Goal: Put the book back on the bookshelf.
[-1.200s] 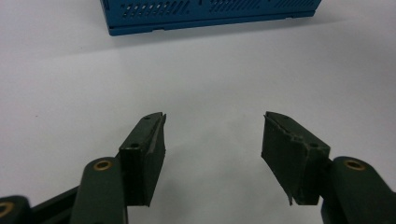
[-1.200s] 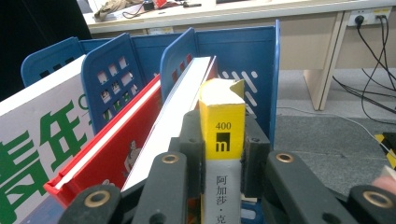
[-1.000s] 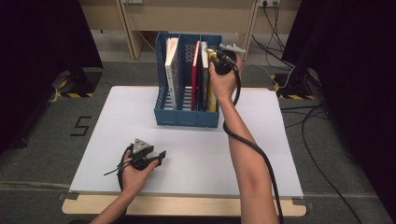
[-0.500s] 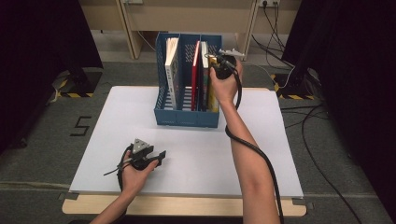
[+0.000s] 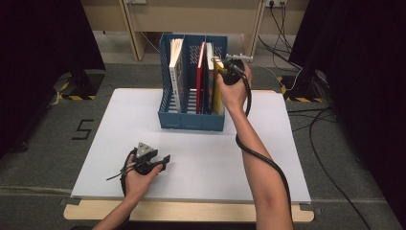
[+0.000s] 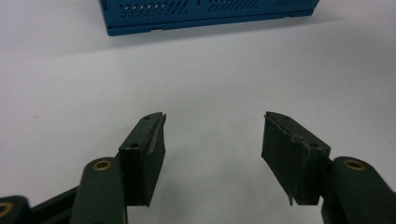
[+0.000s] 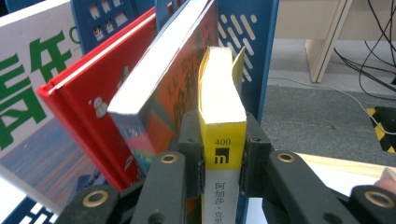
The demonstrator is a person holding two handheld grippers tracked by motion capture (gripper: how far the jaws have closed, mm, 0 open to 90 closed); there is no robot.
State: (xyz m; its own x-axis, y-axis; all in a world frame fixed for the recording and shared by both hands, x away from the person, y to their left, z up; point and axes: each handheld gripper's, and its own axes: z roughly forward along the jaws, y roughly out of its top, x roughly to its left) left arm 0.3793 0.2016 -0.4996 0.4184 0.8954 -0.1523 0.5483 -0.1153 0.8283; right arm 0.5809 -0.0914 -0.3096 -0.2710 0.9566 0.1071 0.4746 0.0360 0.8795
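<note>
A blue file rack (image 5: 191, 120) stands at the back of the white table (image 5: 201, 158). It holds a white book (image 5: 176, 72), a red book (image 5: 200, 72), an orange-covered book (image 5: 209, 72) and a yellow book (image 5: 218, 79). My right gripper (image 5: 225, 67) is shut on the yellow book (image 7: 222, 116) at its spine, in the rack's rightmost slot beside the blue wall (image 7: 250, 42). The red book (image 7: 84, 107) and orange book (image 7: 159, 88) lean just left of it. My left gripper (image 5: 165, 160) rests on the table near the front, open, with nothing between its fingers (image 6: 144, 154).
The rack's blue base (image 6: 205, 14) lies ahead of the left gripper. Cables (image 5: 330, 120) run over the floor at the right, and a wooden desk leg (image 7: 327, 37) stands behind the rack. Bare white table spreads left and right of the rack.
My right hand has shifted slightly at the rack's right slot with the yellow book in its jaws. The left hand has stayed put.
</note>
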